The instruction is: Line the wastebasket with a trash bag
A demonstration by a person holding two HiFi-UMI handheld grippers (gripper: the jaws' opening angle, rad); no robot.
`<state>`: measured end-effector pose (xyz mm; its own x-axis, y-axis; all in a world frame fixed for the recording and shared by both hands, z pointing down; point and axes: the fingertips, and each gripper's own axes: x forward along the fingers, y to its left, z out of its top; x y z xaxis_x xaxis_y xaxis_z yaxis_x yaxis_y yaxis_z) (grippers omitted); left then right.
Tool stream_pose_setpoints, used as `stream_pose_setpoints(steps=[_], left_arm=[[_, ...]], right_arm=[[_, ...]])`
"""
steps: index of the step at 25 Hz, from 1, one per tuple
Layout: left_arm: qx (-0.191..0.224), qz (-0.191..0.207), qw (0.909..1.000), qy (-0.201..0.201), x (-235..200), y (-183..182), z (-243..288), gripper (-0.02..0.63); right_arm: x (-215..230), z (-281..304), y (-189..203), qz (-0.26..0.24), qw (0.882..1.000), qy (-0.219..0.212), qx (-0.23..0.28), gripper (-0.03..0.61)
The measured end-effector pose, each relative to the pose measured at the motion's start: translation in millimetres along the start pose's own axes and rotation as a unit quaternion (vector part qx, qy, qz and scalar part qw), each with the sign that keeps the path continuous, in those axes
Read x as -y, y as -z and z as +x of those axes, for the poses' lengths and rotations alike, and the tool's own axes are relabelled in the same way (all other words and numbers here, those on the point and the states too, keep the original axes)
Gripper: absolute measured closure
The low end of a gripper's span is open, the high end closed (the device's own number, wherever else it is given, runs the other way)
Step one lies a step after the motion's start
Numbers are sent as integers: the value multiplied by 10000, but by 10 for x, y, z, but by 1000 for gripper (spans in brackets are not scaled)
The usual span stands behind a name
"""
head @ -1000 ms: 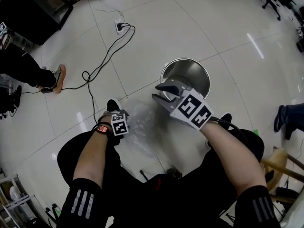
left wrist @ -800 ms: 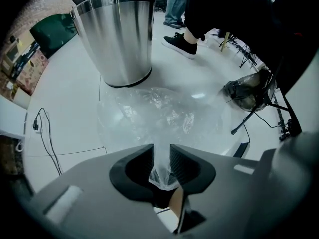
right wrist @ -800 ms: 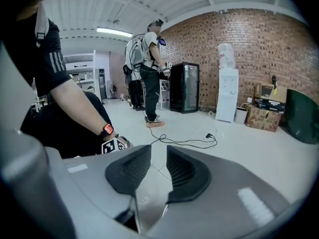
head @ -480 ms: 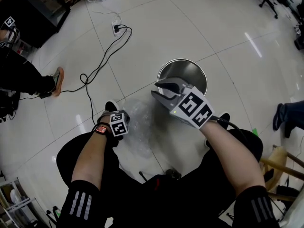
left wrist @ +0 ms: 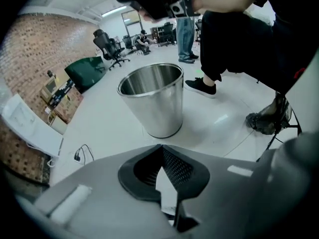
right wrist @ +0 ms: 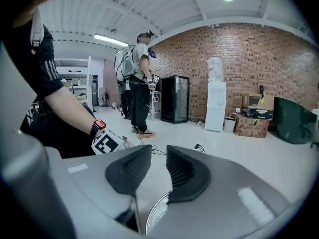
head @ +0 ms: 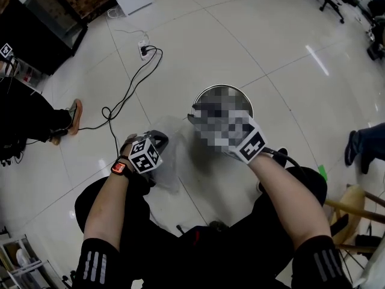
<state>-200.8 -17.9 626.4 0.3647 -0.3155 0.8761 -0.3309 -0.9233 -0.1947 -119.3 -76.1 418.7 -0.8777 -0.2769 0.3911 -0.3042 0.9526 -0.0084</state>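
Now my left tool (head: pixel 159 140) is shut on a clear trash bag (head: pixel 171 164). In the left gripper view its jaws meet at the tips with a pale sliver of film pinched between the pads. From the head view the bag hangs off that tool as a crumpled, see-through sheet, and its lower end trails toward the white tiled floor (head: pixel 198 41) in front of my left knee.

My right tool (right wrist: pixel 158 158) has its jaws apart, and only floor shows through the gap between the ribbed pads. It hovers at the near-left edge of the stainless steel wastebasket (head: pixel 231 88), whose curved rim appears just under the jaws in the right gripper view.

The wastebasket stands upright on the floor, right of the bag and just beyond my knees. Its mouth is open and the inner wall is bare metal, so the bag is not yet in it.

Further off to the left, a black cable (head: pixel 129 80) snakes across the tiles to a white power strip (head: pixel 143 49).
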Motion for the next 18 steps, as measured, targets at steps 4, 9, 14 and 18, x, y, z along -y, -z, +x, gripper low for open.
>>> stream_pose_setpoints(steps=[4, 9, 14, 18], left_arm=[[391, 172, 9976, -544, -352, -421, -345, 610], [756, 680, 9880, -1162, -690, -922, -828, 611], [1272, 944, 9700, -1845, -1022, -1456, -1472, 611], [1771, 1167, 9552, -2065, -1091, -1921, -1842, 611]], right_arm=[[116, -124, -97, -16, 9998, 153, 153, 469], [336, -282, -224, 0, 9983, 456, 365, 469], [612, -484, -277, 5, 9958, 802, 446, 466], [781, -580, -291, -176, 9943, 992, 352, 446]])
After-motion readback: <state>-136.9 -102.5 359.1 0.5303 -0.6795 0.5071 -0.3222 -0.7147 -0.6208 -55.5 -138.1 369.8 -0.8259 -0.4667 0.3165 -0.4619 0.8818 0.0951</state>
